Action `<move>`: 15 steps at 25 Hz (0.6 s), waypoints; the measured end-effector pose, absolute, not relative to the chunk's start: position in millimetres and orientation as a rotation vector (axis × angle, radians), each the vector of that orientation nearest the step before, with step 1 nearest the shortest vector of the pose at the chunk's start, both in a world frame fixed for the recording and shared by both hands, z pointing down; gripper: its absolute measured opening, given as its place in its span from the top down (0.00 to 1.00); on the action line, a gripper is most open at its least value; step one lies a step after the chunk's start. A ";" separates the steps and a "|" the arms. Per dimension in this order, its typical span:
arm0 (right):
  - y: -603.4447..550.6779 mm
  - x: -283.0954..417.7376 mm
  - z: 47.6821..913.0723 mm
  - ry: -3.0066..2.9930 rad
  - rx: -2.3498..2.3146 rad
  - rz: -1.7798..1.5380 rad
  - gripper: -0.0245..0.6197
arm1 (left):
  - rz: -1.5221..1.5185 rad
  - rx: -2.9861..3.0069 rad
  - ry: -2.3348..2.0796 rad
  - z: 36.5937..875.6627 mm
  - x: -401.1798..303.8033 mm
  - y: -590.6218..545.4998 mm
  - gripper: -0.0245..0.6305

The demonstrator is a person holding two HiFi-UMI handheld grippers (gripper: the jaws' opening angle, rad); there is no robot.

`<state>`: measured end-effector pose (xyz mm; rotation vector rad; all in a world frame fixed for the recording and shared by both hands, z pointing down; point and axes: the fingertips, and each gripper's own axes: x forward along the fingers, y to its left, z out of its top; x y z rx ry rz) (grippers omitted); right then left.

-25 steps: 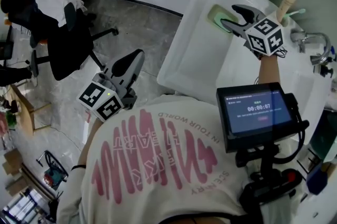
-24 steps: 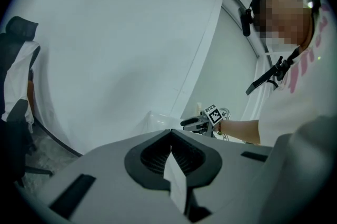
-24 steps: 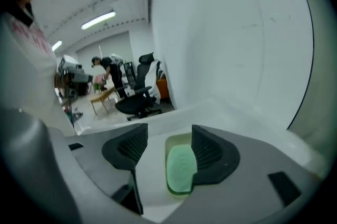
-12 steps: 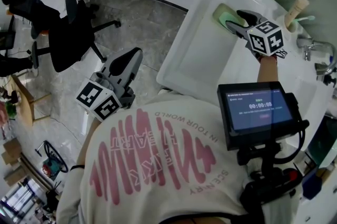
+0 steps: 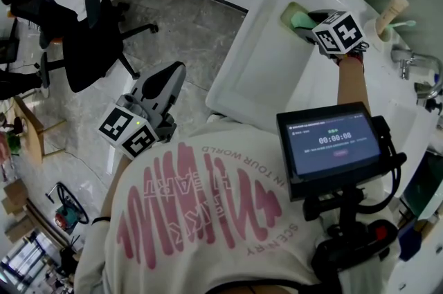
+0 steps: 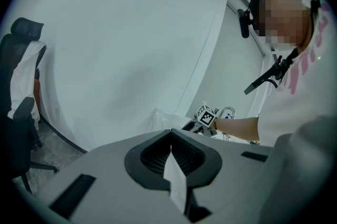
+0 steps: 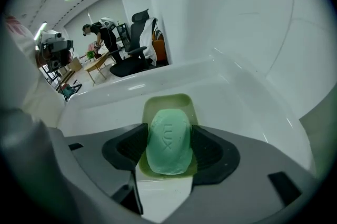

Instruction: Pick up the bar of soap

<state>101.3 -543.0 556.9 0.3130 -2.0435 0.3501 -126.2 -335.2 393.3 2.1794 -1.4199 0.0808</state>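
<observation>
The green bar of soap (image 7: 168, 141) lies in a pale green dish (image 7: 169, 103) on the white sink counter (image 7: 105, 107). My right gripper (image 7: 168, 150) reaches down over the dish, its two dark pads pressed against the bar's two long sides. From the head view the right gripper (image 5: 313, 27) covers most of the soap (image 5: 300, 21) and dish (image 5: 289, 10) at the counter's far end. My left gripper (image 5: 168, 80) hangs over the floor, far from the sink, jaws together and holding nothing; the left gripper (image 6: 171, 158) points at a white wall.
A tap (image 5: 414, 68) and a cup with a toothbrush (image 5: 389, 17) stand right of the dish. The basin (image 5: 259, 71) lies below it. A black office chair (image 5: 90, 43) draped with clothes stands on the floor at left. A small screen (image 5: 333, 144) hangs at my chest.
My right gripper has moved forward and down onto the soap dish, and its jaws now sit around the soap. The left gripper has stayed where it was.
</observation>
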 end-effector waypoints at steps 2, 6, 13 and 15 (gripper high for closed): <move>-545.8 98.9 555.2 -2.005 0.299 0.328 0.54 | 0.080 2.179 -1.419 394.2 -126.3 -334.1 0.95; -545.4 91.5 556.8 -1.934 0.236 0.274 0.55 | 0.076 2.179 -1.415 397.2 -126.7 -331.9 0.95; -543.7 83.6 562.2 -1.809 0.171 0.318 0.55 | 0.075 2.207 -1.386 399.1 -123.2 -331.6 0.95; -543.2 79.3 562.6 -1.813 0.153 0.324 0.55 | 0.071 2.212 -1.383 399.5 -121.8 -331.6 0.95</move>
